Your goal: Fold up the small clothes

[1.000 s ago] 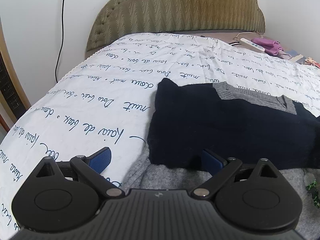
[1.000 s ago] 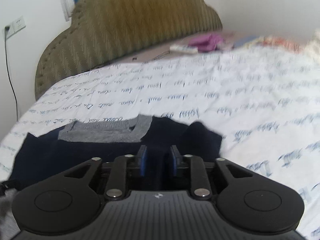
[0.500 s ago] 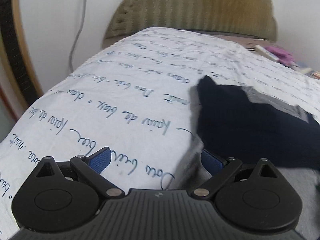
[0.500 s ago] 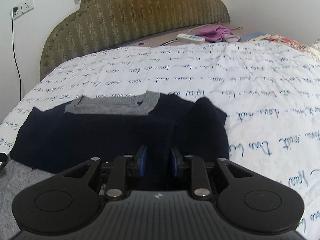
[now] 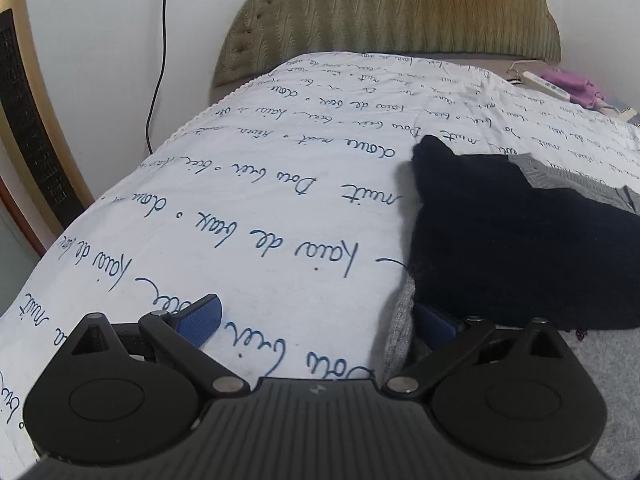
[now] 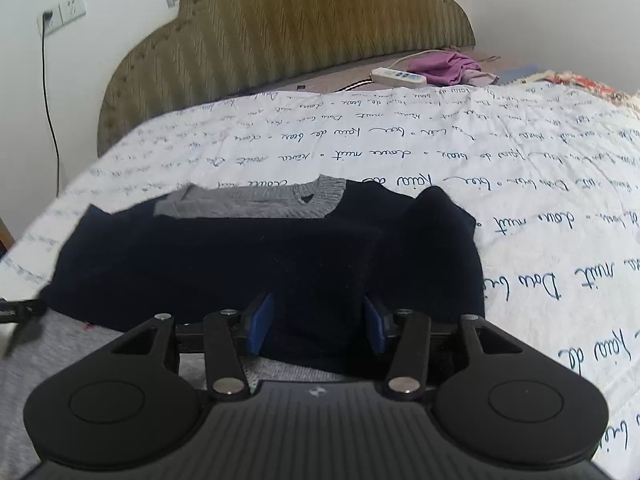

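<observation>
Navy knit with a grey ribbed V-neck, the small sweater (image 6: 264, 256) lies on the white bedspread (image 6: 460, 148) printed with blue handwriting, its dark top part folded down over a grey lower part that shows at the near edge. The right gripper (image 6: 316, 326) sits low at that near edge; its jaws have just been opening, and the blue pads now stand apart with navy fabric lying between them but not pinched, so the cloth looks let go. The left gripper (image 5: 316, 320) is spread wide at the sweater's left edge, one pad over bare bedspread and the other tucked against the grey knit, gripping nothing. I judge that a fold has just been laid down and released, and the work is somewhere in the middle: the garment is still a broad rectangle with a loose flap standing up at its far right corner. The next move probably calls for both grippers to take a fresh hold on one side edge and bring it across, pinching through all layers so the navy part does not slide off the grey.
</observation>
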A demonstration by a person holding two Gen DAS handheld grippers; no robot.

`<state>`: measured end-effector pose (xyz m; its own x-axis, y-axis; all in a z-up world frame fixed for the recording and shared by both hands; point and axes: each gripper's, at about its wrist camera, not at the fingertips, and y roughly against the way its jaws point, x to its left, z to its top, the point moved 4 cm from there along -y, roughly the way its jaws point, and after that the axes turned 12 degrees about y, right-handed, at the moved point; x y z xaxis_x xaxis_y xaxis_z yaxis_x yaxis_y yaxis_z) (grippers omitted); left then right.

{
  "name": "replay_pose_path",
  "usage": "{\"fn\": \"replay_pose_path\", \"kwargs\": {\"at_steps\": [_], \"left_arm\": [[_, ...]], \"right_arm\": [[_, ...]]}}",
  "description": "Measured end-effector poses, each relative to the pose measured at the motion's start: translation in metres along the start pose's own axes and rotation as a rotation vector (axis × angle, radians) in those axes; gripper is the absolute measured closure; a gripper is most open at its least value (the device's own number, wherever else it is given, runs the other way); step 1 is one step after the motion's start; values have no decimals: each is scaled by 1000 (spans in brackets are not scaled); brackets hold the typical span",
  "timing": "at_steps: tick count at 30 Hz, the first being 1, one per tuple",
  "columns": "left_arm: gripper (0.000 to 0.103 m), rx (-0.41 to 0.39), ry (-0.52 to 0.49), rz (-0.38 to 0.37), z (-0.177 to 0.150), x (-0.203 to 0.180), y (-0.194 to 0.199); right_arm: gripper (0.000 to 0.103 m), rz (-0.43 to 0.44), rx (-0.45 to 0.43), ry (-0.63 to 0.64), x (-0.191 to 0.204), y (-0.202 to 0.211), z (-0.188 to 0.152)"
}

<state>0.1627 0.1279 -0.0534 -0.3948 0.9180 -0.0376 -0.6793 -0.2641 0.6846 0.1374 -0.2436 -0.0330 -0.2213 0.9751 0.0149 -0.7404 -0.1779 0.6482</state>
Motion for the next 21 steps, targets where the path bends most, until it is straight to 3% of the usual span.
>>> {"fn": "replay_pose_path", "kwargs": {"at_steps": [4,7,10,13,16,21], "left_arm": [[2,-22,-26,11,-3,-2,6],[3,-15,-33,4,-5,-6,9],[3,-17,-51,8,-6,-11,13],[2,-29,-66,2,-8,-13,21],[2,-24,-74,-14,-11,-15,30],[2,-15,-60,-55,-19,-15,48]], "right_arm": [[52,13,13,14,5,16,-11],[42,37,46,21,9,17,-21],[40,2,106,59,11,11,-28],[40,-8,85,83,20,20,-29],[25,10,76,94,30,26,-35],[25,2,87,106,41,34,-49]]}}
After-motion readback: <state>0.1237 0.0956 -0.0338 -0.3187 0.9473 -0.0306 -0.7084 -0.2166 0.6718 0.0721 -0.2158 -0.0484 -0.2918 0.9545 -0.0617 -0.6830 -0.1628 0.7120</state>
